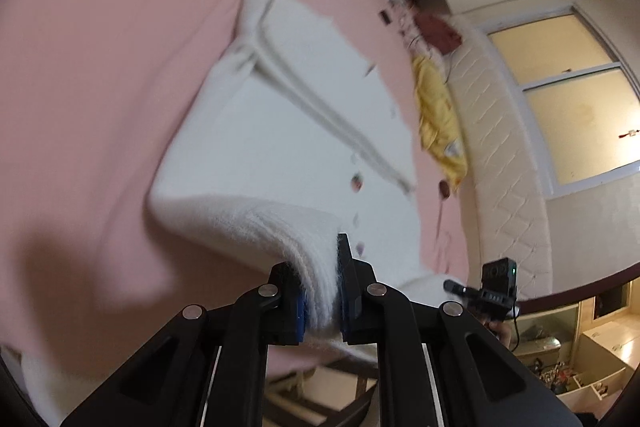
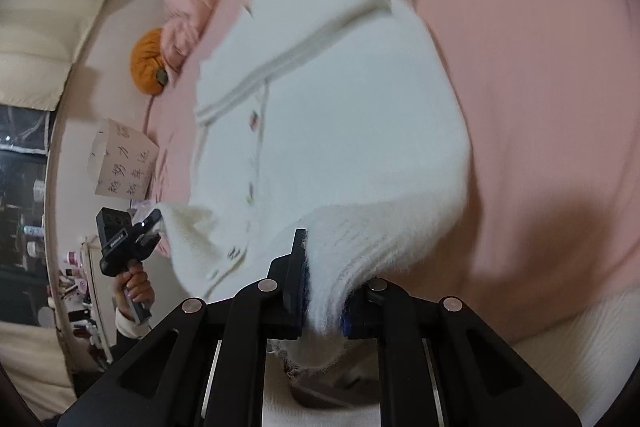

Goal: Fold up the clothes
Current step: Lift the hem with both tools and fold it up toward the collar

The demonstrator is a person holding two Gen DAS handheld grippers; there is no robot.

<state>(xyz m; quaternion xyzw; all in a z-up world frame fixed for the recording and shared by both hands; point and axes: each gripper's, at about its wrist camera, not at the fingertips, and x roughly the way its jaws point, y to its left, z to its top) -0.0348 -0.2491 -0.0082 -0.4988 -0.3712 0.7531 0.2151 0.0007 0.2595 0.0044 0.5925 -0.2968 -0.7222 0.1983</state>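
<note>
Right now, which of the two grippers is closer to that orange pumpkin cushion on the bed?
Left. The left gripper holds the cardigan hem on the pumpkin cushion side; the right gripper clamps the hem farther away.

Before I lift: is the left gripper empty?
No, the left gripper has its fingers clamped on the cardigan hem.

Cardboard box point(image 2: 122, 157): handwritten Chinese characters, "努力" readable.

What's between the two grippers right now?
The white cardigan's hem. The right gripper and left gripper each pinch a corner of it, and the knit stretches between them with its buttons showing, above the pink bedsheet. The right wrist view shows this best.
</note>
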